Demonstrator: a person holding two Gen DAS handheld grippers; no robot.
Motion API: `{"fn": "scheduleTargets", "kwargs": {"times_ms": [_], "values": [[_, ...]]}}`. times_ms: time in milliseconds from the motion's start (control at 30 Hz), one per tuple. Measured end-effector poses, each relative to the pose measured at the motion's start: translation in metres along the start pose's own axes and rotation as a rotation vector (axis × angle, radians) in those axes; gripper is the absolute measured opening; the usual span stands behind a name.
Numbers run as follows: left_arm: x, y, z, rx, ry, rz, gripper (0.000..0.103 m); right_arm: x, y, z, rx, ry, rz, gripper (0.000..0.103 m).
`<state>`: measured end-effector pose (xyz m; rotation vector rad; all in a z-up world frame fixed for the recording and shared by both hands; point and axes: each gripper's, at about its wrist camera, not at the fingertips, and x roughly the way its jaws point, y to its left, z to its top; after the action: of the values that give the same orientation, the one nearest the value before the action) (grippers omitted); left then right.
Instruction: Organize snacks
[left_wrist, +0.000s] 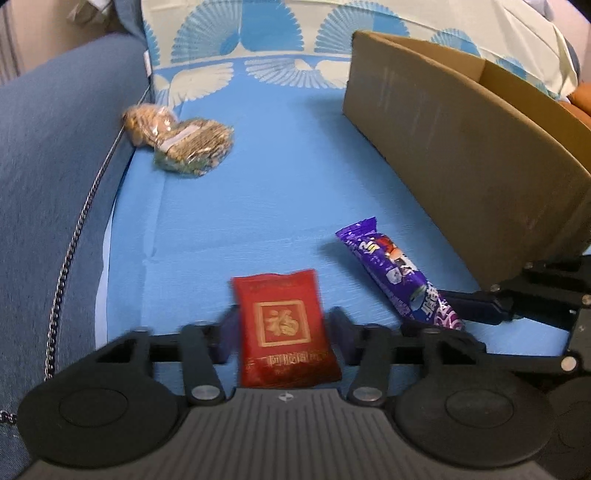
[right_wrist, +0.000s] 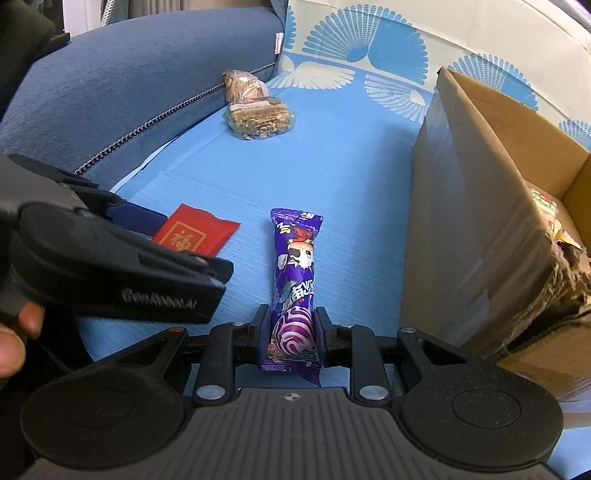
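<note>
Blue sofa arm (left_wrist: 48, 147), fan-print cushion (left_wrist: 240, 33)

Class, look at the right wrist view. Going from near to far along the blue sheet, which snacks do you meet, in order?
purple snack bar → red packet → clear bag of seed bars → clear bag of brown snacks

Flat on blue cover — red packet (left_wrist: 286, 328), purple bar (right_wrist: 294, 291), 2 nut bags (left_wrist: 184, 142).
</note>
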<state>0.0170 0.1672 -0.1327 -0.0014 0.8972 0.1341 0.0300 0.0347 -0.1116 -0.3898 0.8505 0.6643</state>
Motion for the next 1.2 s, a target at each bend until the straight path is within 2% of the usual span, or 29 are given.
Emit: {"fn": "scheduleTargets", "kwargs": {"times_ms": [67,233,533,767,1200], "values": [[-0.001,0.000,-0.001,0.006,-0.010,-0.002,0.046,0.000,-0.001,-0.001,0.000,-0.005,-0.002,0.026],[-0.012,0.007,0.000,-0.040,-0.074,-0.003,0.045,-0.001,0.003,-0.001,-0.008,-0.037,-0.008,0.026],[-0.033,0.028,0.003,-0.157,-0.183,-0.070,0.045,-0.018,0.008,0.002,-0.033,-0.139,-0.019,0.025],[-0.042,0.039,0.003,-0.219,-0.225,-0.104,0.046,-0.031,0.010,0.007,-0.040,-0.188,-0.015,0.026],[-0.050,0.053,0.003,-0.309,-0.243,-0.160,0.046,-0.056,-0.003,0.028,0.026,-0.290,0.035,0.026]]}}
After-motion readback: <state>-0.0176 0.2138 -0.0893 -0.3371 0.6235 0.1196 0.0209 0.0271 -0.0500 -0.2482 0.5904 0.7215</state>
